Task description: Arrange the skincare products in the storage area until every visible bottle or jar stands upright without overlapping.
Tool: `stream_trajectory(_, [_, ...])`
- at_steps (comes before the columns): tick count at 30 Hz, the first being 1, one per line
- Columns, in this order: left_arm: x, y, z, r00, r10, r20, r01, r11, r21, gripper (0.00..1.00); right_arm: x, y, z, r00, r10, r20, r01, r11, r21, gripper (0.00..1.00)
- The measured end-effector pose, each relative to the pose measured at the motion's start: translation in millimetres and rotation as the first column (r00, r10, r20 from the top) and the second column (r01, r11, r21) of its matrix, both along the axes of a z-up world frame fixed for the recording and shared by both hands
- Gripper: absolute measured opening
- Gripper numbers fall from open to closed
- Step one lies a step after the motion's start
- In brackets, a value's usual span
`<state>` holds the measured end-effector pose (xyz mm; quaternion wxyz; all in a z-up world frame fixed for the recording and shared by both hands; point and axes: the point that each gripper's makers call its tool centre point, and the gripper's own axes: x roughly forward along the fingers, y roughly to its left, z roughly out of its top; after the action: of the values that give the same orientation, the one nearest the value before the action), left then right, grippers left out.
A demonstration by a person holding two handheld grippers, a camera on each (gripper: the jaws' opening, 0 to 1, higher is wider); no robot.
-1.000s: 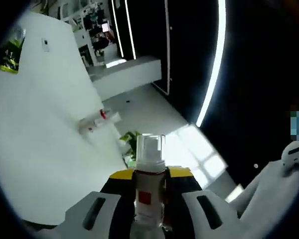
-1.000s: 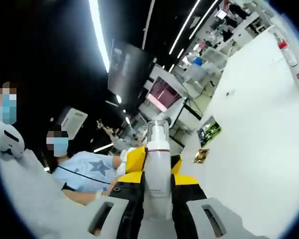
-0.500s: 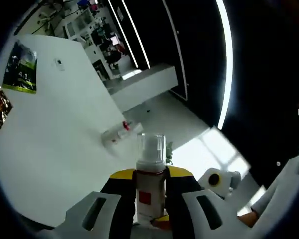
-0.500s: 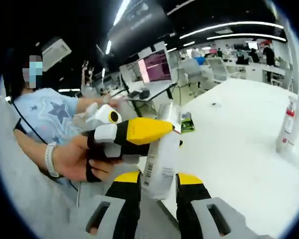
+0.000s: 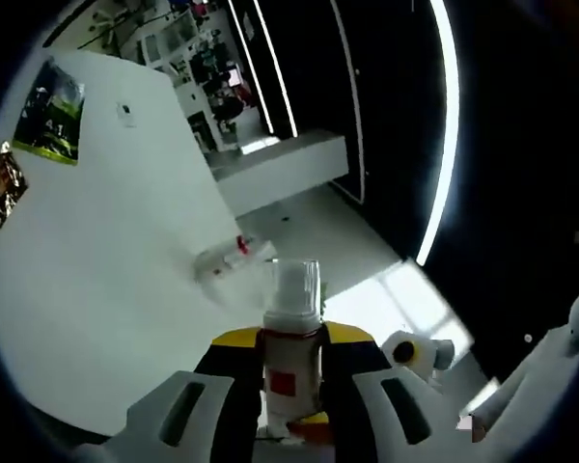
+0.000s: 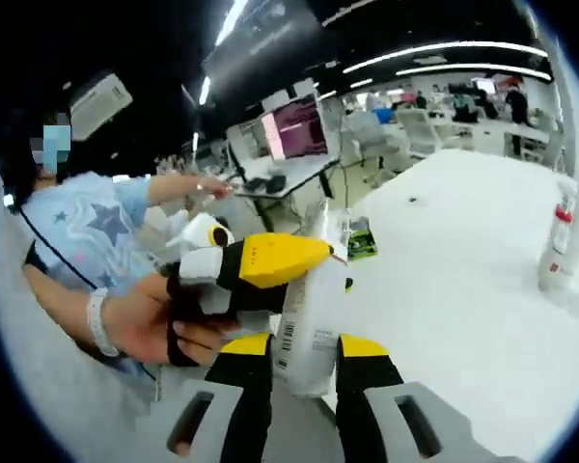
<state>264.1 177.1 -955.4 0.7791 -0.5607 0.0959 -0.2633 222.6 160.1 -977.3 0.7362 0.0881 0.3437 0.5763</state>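
Since a second ago the left gripper (image 6: 304,253) has swung in beside the right gripper (image 6: 304,371), each clamped on a white clear-capped pump bottle (image 5: 291,362) (image 6: 312,318) held above the white table (image 6: 463,289), neither placed.

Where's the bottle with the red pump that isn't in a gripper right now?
The red-pump bottle stands upright on the white table, at the right edge of the right gripper view, apart from both grippers.
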Motion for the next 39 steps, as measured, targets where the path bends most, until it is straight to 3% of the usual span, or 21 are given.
stream_trajectory(3, [-3.9, -8, 11.3, 0.998, -0.042, 0.05, 0.044, 0.998, -0.041, 0.16, -4, -4, 11.6, 0.987, 0.006, -0.164, 0.013, 0.993, 0.115, 0.16])
stream_trajectory(5, [-7.8, -12, 19.5, 0.993, -0.082, 0.088, 0.09, 0.992, -0.091, 0.16, -10, -7, 20.2, 0.959, 0.049, -0.278, 0.008, 0.979, 0.204, 0.16])
stream_trajectory(7, [-10.3, -16, 25.8, 0.988, -0.112, 0.108, 0.127, 0.981, -0.149, 0.18, -18, -8, 31.9, 0.91, 0.118, -0.398, 0.009, 0.953, 0.302, 0.16])
stream_trajectory(8, [-14.0, -20, 28.7, 0.983, -0.146, 0.114, 0.164, 0.972, -0.168, 0.19, -20, -11, 32.6, 0.89, 0.136, -0.436, 0.008, 0.95, 0.312, 0.16])
stream_trajectory(9, [-13.0, -21, 28.6, 0.983, -0.141, 0.115, 0.159, 0.974, -0.161, 0.19, -19, -11, 34.8, 0.887, 0.14, -0.439, 0.017, 0.942, 0.336, 0.16])
stream_trajectory(11, [-18.0, -27, 35.7, 0.972, -0.184, 0.145, 0.207, 0.964, -0.169, 0.21, -28, -13, 41.5, 0.831, 0.212, -0.514, 0.002, 0.924, 0.383, 0.16])
stream_trajectory(12, [-15.8, -27, 37.8, 0.974, -0.175, 0.143, 0.199, 0.964, -0.176, 0.21, -28, -13, 44.4, 0.825, 0.22, -0.521, 0.011, 0.914, 0.405, 0.16])
stream_trajectory(13, [-17.2, -29, 41.1, 0.97, -0.189, 0.151, 0.216, 0.958, -0.189, 0.21, -34, -13, 51.4, 0.78, 0.265, -0.567, 0.014, 0.898, 0.44, 0.16])
stream_trajectory(14, [-19.7, -31, 46.4, 0.964, -0.21, 0.165, 0.243, 0.946, -0.215, 0.21, -35, -14, 53.2, 0.766, 0.276, -0.581, 0.018, 0.894, 0.448, 0.16])
stream_trajectory(15, [-16.3, -31, 47.3, 0.966, -0.201, 0.163, 0.235, 0.946, -0.224, 0.21, -33, -13, 56.2, 0.757, 0.28, -0.59, 0.038, 0.883, 0.468, 0.16])
stream_trajectory(17, [-14.6, -33, 49.8, 0.964, -0.206, 0.166, 0.242, 0.941, -0.237, 0.21, -32, -12, 55.8, 0.763, 0.282, -0.582, 0.033, 0.881, 0.471, 0.16])
stream_trajectory(21, [-6.8, -28, 43.7, 0.975, -0.161, 0.153, 0.192, 0.957, -0.218, 0.21, -23, -10, 51.2, 0.796, 0.221, -0.564, 0.067, 0.893, 0.445, 0.18])
stream_trajectory(22, [-2.2, -23, 36.8, 0.983, -0.127, 0.13, 0.151, 0.971, -0.188, 0.2, -22, -10, 49.9, 0.809, 0.2, -0.552, 0.072, 0.9, 0.43, 0.22])
stream_trajectory(24, [-0.7, -21, 30.1, 0.987, -0.102, 0.126, 0.116, 0.988, -0.105, 0.2, -15, -12, 33.9, 0.867, 0.116, -0.484, 0.067, 0.937, 0.344, 0.21])
stream_trajectory(26, [1.2, -21, 23.4, 0.99, -0.088, 0.11, 0.094, 0.995, -0.046, 0.19, -12, -11, 26.9, 0.911, 0.074, -0.406, 0.05, 0.957, 0.286, 0.2])
stream_trajectory(29, [2.8, -22, 17.8, 0.993, -0.07, 0.099, 0.069, 0.998, 0.01, 0.19, -11, -11, 19.4, 0.941, 0.043, -0.335, 0.033, 0.976, 0.217, 0.18])
stream_trajectory(33, [3.5, -24, 16.9, 0.994, -0.051, 0.098, 0.049, 0.998, 0.028, 0.19, -11, -9, 11.3, 0.963, 0.017, -0.269, 0.023, 0.989, 0.145, 0.23])
stream_trajectory(35, [4.4, -26, 15.6, 0.994, -0.043, 0.096, 0.038, 0.998, 0.056, 0.19, -18, -7, 5.9, 0.963, 0.035, -0.267, -0.007, 0.995, 0.104, 0.22])
stream_trajectory(36, [4.0, -29, 11.9, 0.994, -0.053, 0.092, 0.045, 0.995, 0.088, 0.19, -19, -7, 5.1, 0.971, 0.04, -0.237, -0.019, 0.996, 0.088, 0.2])
stream_trajectory(39, [2.4, -28, 13.5, 0.993, -0.066, 0.097, 0.061, 0.997, 0.051, 0.19, -21, -8, 6.8, 0.96, 0.032, -0.276, -0.008, 0.996, 0.088, 0.14])
